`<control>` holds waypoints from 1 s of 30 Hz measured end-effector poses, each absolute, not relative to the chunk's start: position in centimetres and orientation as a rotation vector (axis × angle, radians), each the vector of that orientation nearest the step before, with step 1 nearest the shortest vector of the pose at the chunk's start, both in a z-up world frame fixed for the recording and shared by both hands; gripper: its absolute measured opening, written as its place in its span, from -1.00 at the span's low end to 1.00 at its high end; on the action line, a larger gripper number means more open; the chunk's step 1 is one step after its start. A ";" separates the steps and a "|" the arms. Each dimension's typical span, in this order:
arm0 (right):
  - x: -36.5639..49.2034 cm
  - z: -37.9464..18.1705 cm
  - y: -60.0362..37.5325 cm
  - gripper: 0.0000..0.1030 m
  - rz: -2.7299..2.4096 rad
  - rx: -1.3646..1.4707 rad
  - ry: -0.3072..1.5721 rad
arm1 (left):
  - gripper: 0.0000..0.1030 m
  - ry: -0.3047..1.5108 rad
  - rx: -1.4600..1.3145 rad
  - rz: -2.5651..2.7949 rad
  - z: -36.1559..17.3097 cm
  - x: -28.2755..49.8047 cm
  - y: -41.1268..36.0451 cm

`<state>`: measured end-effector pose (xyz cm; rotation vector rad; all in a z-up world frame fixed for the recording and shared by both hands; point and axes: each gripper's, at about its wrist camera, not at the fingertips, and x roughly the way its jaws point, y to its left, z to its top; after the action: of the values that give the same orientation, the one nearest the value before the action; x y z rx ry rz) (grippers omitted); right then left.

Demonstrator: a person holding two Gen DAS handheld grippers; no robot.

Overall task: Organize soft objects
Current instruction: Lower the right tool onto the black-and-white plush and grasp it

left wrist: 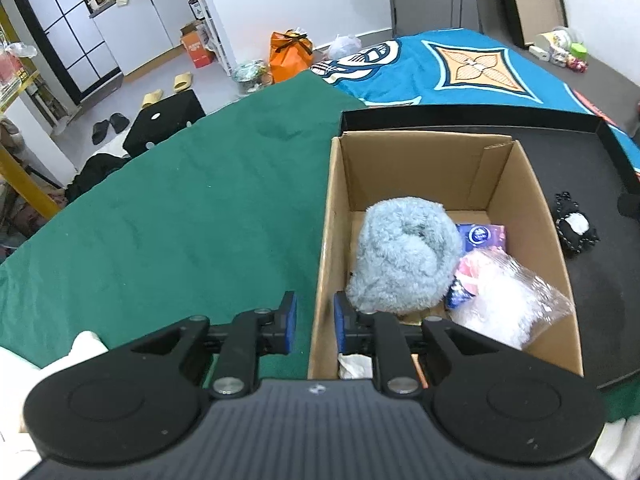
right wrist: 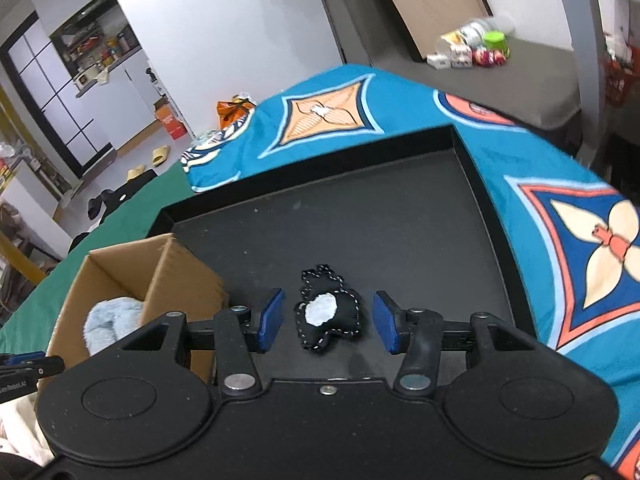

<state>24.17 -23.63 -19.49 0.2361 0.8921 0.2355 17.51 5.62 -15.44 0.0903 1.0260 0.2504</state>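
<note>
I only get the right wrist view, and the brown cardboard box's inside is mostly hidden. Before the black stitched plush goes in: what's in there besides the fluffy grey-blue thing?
Observer: A small purple packet lies just right of the fluffy grey-blue plush.
Operator: Anything more?
Observer: A clear plastic bag of white fluff fills the near right corner.
Operator: Where's the left gripper?
Observer: The left gripper is open, and its fingers appear astride the left wall of the brown cardboard box.
</note>
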 end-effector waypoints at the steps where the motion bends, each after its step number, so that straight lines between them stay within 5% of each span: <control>1: 24.4 -19.8 -23.6 -0.06 0.235 0.242 0.898 | -0.53 1.026 0.092 0.255 -15.5 17.7 5.6; 10: 25.8 -22.4 -23.4 -0.06 0.238 0.243 0.937 | -0.28 1.023 0.159 0.290 -16.1 19.7 4.6; 20: 26.6 -24.3 -22.7 -0.08 0.285 0.247 0.996 | -0.26 1.075 0.204 0.305 -17.5 20.9 4.1; 24: 26.3 -24.2 -22.6 -0.41 0.296 0.214 0.995 | -0.26 1.079 0.218 0.306 -17.6 21.0 3.8; 30: 25.5 -23.5 -22.2 -0.52 0.324 0.160 1.006 | -0.26 1.069 0.226 0.307 -17.1 20.6 3.5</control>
<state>25.49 -22.17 -23.48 0.1602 1.0064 0.3241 20.58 3.47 -17.11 0.2261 1.0690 0.3075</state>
